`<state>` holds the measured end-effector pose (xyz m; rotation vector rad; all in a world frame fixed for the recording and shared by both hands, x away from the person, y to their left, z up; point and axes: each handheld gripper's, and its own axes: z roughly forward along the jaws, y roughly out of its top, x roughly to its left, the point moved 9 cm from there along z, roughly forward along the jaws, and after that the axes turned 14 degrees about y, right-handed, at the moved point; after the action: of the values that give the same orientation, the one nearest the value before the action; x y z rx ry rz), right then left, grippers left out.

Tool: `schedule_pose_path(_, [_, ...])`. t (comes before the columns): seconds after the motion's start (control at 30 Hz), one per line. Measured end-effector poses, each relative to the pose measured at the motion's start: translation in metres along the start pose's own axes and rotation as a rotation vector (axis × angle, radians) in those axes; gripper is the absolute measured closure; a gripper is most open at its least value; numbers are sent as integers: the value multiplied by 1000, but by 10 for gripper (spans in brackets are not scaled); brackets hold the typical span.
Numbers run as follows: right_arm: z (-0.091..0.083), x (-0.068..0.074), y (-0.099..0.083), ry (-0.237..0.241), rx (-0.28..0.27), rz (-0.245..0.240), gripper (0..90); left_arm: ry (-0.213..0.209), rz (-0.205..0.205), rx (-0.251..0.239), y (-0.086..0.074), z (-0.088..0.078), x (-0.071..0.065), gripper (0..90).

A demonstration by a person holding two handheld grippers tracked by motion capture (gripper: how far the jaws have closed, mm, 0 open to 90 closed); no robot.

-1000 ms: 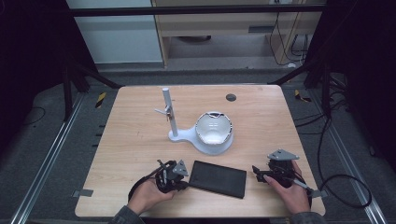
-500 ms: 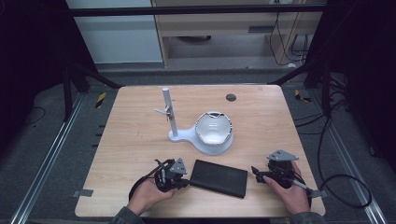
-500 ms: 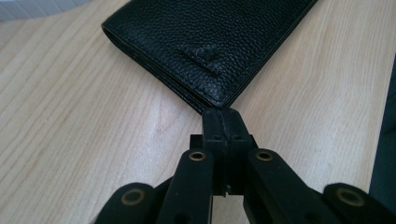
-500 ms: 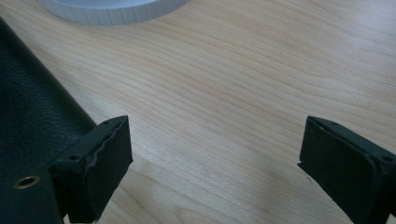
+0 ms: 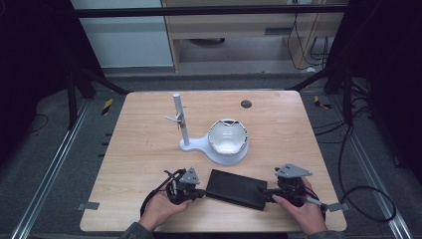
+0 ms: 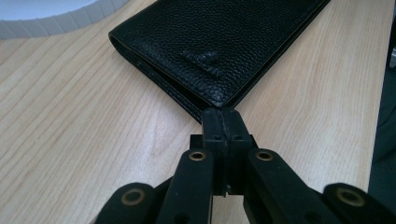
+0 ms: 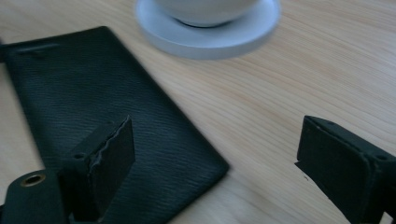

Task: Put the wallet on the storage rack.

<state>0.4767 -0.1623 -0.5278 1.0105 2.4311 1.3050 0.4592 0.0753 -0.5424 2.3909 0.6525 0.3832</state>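
So at the near edge of the desk (image 5: 139,164) there's a black leather wallet (image 5: 236,189) lying flat, sitting between the two hands. The left hand-held gripper (image 5: 198,191) has its jaws pressed fully together, tips right at the wallet's left corner; in the left gripper view they look like they're touching the corner edge of it, not pinching it. The right hand-held gripper (image 5: 268,193) is at the wallet's right end with its jaws spread wide, one jaw hanging over the leather, nothing clamped. A bit farther back, roughly mid-desk, is a white bowl (image 5: 228,137) on a white stand base with an upright post (image 5: 180,119) to its left. Small dark disc (image 5: 246,104) near the far edge.
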Motion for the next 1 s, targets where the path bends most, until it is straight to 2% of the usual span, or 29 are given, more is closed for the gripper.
schedule_pose_path(0.03, [3,8,3,17,14,-21,114,1,-3,-10,3,1,0,899])
schedule_pose_path(0.07, [3,8,3,17,14,-21,114,1,-3,-10,3,1,0,899])
schedule_pose_path(0.1, [8,21,5,43,51,-54,109,4,-16,-27,6,1,0,899])
schedule_pose_path(0.13, [8,21,5,43,51,-54,109,4,-16,-27,6,1,0,899])
schedule_pose_path(0.17, [15,32,5,56,91,-85,99,0,-12,-25,6,1,0,899])
schedule_pose_path(0.23, [21,40,5,68,125,-99,86,-4,-18,-31,8,2,-1,899])
schedule_pose_path(0.27, [21,40,5,68,125,-99,86,-4,-18,-31,8,2,-1,899])
schedule_pose_path(0.3, [28,47,3,75,164,-126,71,-1,-15,-35,10,3,-2,899])
schedule_pose_path(0.37, [34,51,1,74,195,-144,63,0,-9,-35,11,2,-1,899])
schedule_pose_path(0.5, [40,55,0,66,246,-187,54,-4,-24,-52,14,1,0,899])
schedule_pose_path(0.67, [43,54,0,43,295,-225,75,-14,-43,-68,19,-2,2,899])
schedule_pose_path(0.9, [46,52,6,35,317,-252,185,-22,-75,-94,25,-4,4,899])
schedule_pose_path(1.0, [47,52,9,29,324,-260,225,-24,-75,-97,26,-3,4,899])
